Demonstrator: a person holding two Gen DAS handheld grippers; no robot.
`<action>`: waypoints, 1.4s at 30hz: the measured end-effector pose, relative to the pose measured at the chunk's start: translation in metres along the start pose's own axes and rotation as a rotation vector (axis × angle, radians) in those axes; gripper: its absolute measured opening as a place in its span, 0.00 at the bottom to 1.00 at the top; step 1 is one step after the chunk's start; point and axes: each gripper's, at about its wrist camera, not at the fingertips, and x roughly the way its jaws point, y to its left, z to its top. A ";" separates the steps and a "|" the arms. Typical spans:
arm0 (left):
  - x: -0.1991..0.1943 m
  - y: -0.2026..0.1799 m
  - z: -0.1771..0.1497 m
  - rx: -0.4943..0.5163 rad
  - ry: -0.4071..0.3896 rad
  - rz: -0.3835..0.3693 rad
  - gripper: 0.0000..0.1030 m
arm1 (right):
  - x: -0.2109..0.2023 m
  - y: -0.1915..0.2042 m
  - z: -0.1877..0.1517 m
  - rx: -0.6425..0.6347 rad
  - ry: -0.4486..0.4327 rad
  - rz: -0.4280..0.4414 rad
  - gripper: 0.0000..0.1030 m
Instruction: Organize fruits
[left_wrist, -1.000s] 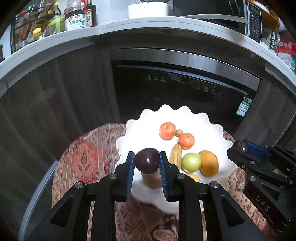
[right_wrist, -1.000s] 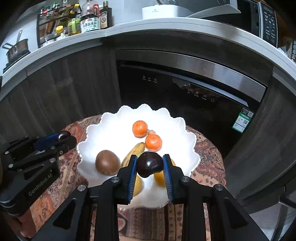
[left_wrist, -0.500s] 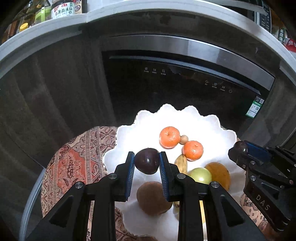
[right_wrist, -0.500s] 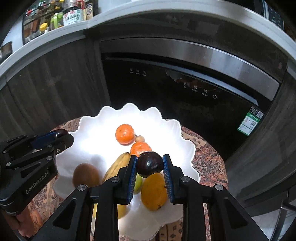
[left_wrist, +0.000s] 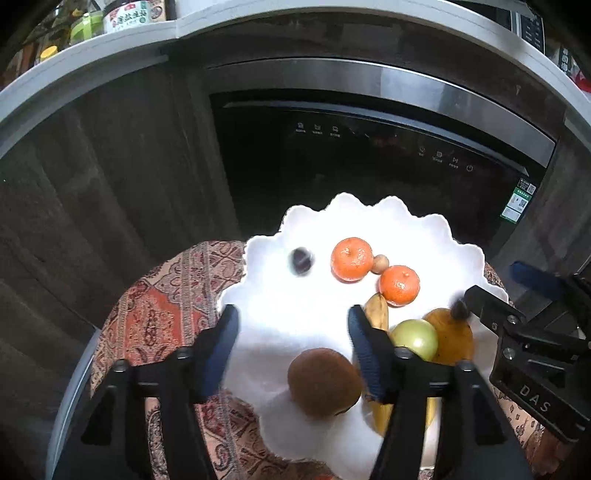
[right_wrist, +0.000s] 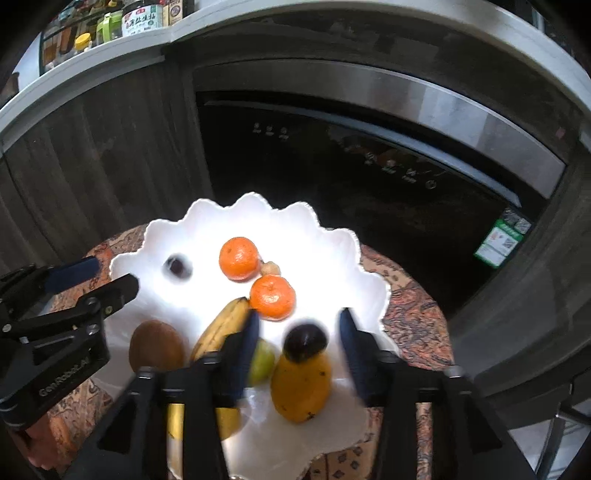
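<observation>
A white scalloped plate holds two mandarins, a banana, a green apple, a mango and a kiwi. My left gripper hangs over the plate's near left side, its jaws opening with nothing between them. A blurred dark plum lies free on the plate beyond it. My right gripper is also opening. A second dark plum sits blurred between its fingers atop the mango, clear of both pads.
The plate rests on a round table under a patterned red cloth. A dark glass appliance front and wood cabinet doors stand right behind it. Bottles line the counter above.
Both grippers went from shut on a dark plum to open. The left plum dropped onto the plate's far left; the right plum dropped onto the mango. Both hands first moved forward over the plate.
</observation>
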 end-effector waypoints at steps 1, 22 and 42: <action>-0.003 0.001 -0.001 -0.003 -0.002 0.000 0.66 | -0.003 0.000 -0.001 0.000 -0.007 -0.012 0.65; -0.094 -0.003 -0.023 -0.032 -0.049 0.025 0.83 | -0.092 -0.008 -0.020 0.060 -0.089 -0.036 0.78; -0.175 -0.001 -0.076 -0.075 -0.099 0.036 0.86 | -0.166 0.001 -0.060 0.089 -0.132 -0.003 0.78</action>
